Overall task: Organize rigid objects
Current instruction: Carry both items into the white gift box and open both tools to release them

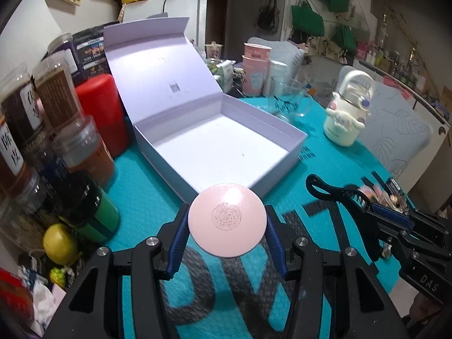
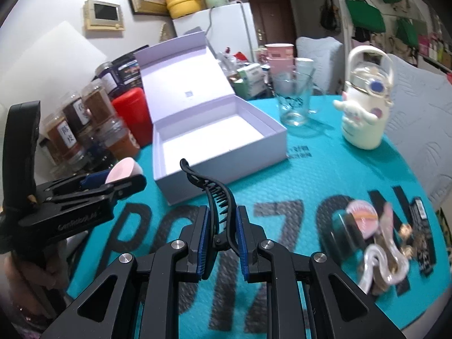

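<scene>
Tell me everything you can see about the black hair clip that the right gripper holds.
The black hair clip is a long, curved claw clip of what looks like matte plastic, with a row of thin teeth along its inner side and a hooked tip. It looks closed. The right gripper is shut on its lower part, blue pads pressing both sides. It sticks up and forward, lifted above the teal mat, with its tip toward the open white box. Nothing else touches it.
</scene>
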{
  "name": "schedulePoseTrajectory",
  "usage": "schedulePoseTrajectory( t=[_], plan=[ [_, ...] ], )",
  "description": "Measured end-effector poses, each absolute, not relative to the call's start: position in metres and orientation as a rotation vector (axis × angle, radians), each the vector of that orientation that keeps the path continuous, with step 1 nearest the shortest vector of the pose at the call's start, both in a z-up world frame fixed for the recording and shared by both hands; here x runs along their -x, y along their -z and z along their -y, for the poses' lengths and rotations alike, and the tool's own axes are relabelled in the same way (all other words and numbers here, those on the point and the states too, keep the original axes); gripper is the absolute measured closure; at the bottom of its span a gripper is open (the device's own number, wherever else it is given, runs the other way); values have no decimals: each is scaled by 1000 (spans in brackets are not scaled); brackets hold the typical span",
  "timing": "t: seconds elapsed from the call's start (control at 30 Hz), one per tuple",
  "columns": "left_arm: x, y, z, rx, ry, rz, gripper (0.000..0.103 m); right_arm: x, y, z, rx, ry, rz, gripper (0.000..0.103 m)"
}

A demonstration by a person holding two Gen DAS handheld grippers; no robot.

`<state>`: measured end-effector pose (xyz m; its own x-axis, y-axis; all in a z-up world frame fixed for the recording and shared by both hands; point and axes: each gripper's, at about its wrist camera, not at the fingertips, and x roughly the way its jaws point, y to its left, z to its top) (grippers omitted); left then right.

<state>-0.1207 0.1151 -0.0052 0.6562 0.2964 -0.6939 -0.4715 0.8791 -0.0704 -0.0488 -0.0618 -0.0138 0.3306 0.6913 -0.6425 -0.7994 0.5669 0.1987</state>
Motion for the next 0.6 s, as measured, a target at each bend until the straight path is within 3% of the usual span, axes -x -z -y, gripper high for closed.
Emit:
schedulePoseTrajectory(
  t=[0.6],
  plan=[
    [66, -24, -161, 242, -403, -693, 53, 4, -12, 12, 133, -1004, -710, 84]
  ],
)
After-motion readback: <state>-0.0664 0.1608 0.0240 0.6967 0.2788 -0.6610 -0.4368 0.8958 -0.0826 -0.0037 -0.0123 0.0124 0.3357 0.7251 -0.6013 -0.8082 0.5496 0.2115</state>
